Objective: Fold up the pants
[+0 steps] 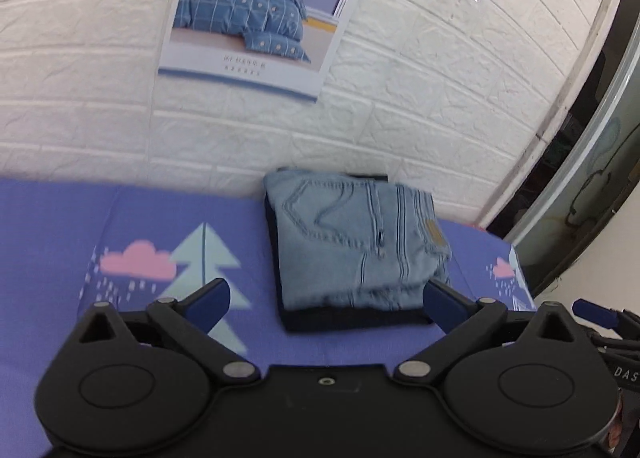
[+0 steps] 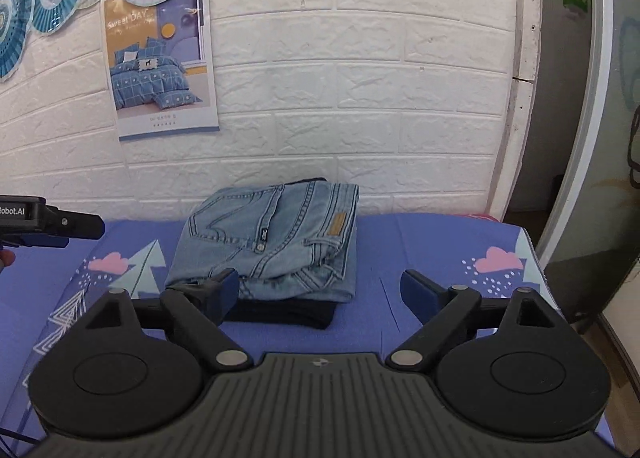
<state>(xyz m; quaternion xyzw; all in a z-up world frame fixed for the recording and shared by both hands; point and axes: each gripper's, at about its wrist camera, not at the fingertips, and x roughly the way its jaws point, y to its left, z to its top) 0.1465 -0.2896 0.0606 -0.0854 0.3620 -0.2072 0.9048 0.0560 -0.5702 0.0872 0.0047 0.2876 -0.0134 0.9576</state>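
The left gripper has its fingers spread wide and holds nothing. It hangs above the purple sheet, which has a pink cloud and a pale tree on it.

In the middle sit the pants. They are light blue jeans, folded into a neat, thick square with a back pocket on top. They rest on a dark folded cloth, close to the white brick wall.

The right gripper is wide open too, with nothing between its fingers. In its own view, its left finger sits in front of the near edge of the pants, but I cannot tell if it touches.

The folding looks done. A finger could still snag that edge and flip the top layer open. A bump could slide the stack, since the sheet looks smooth.

The jeans look stiff and bumpy, with thick stitched seams and a small tan patch. The wall looks puffy. The fingers are flat blue pads on black arms.
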